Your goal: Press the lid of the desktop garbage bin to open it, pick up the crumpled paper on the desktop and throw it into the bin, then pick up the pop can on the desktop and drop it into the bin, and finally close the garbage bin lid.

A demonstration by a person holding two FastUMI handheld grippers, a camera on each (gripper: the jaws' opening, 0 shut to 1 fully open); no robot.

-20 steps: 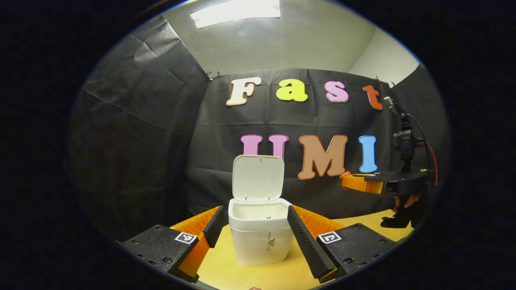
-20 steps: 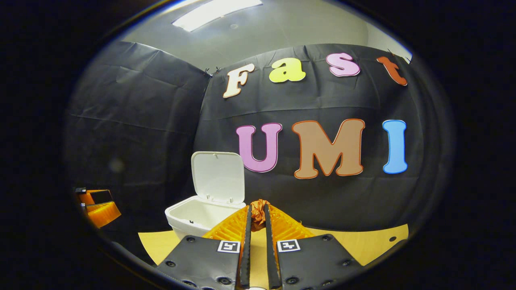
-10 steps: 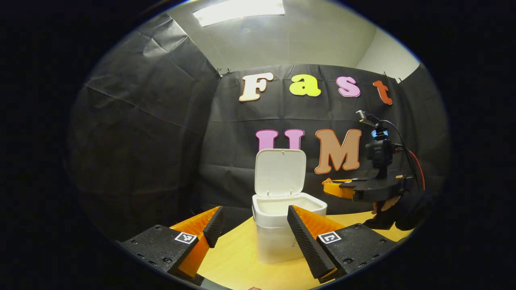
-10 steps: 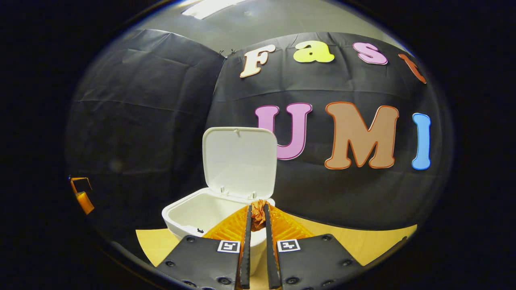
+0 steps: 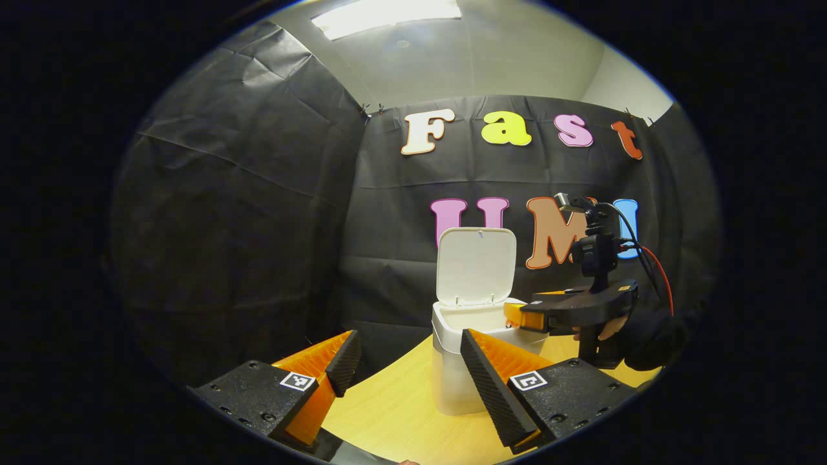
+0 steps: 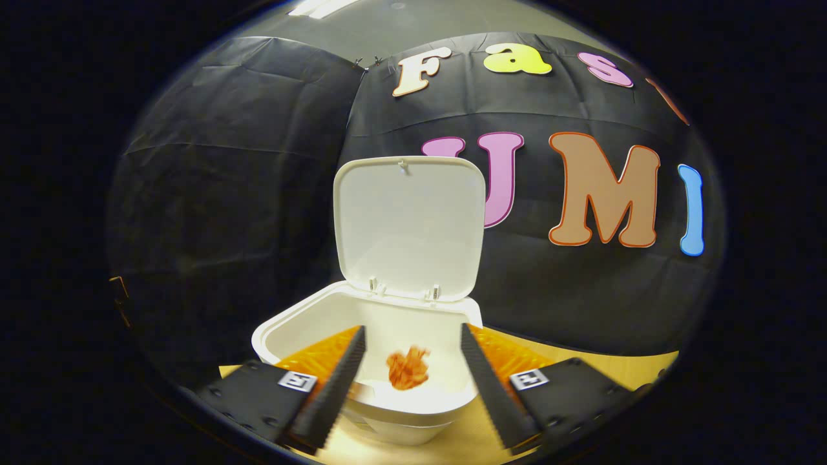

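Hovering over the open garbage bin (image 6: 387, 310), right claw (image 6: 408, 381) spread, crumpled paper (image 6: 408, 368) inside; left claw (image 5: 406, 368) spread.

Black cloth walls (image 5: 245, 213) — ceiling light (image 5: 386, 9) on.

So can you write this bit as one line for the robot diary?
step: paper drop | right gripper: open | crumpled orange paper: inside white plastic bin | lid: up | left gripper: open

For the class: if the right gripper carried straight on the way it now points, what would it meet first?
Probably the garbage bin: the open right gripper points into its mouth, where the crumpled paper is; the raised lid lies beyond. Depth is uncertain.
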